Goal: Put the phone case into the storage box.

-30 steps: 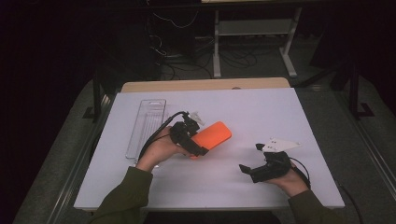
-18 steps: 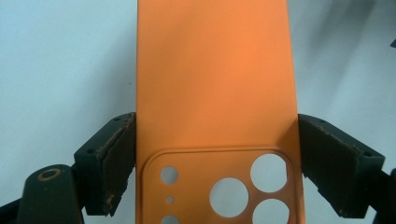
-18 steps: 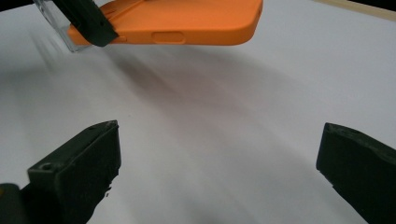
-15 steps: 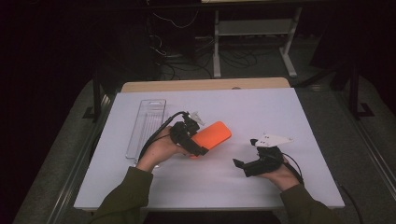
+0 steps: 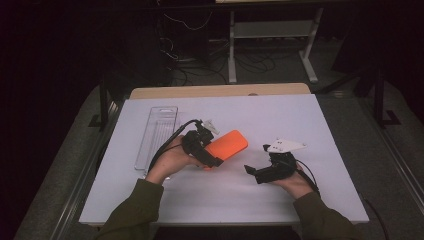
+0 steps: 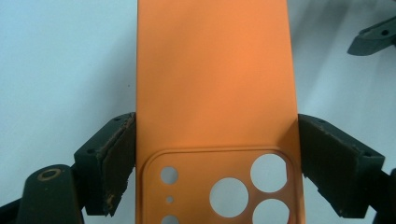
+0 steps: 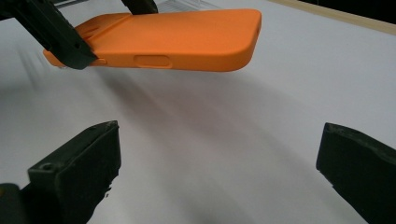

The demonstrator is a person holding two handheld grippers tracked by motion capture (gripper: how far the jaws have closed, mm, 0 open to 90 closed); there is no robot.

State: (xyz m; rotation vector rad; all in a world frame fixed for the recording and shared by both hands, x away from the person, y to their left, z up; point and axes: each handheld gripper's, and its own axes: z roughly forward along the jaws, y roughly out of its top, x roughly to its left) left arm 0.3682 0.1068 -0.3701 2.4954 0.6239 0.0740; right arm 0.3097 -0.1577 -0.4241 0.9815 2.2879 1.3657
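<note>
Your left gripper [image 6: 215,158] clamps the orange case [image 6: 215,84] by its long edges at the camera-cutout end, holding it level above the white table [image 5: 320,125]. Your right gripper [image 7: 219,172] gapes wide with nothing between the jaws, near the case's free end.

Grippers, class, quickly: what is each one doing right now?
Left gripper: closed on the orange silicone phone case, held at its camera end.
Right gripper: open, holding nothing.
</note>
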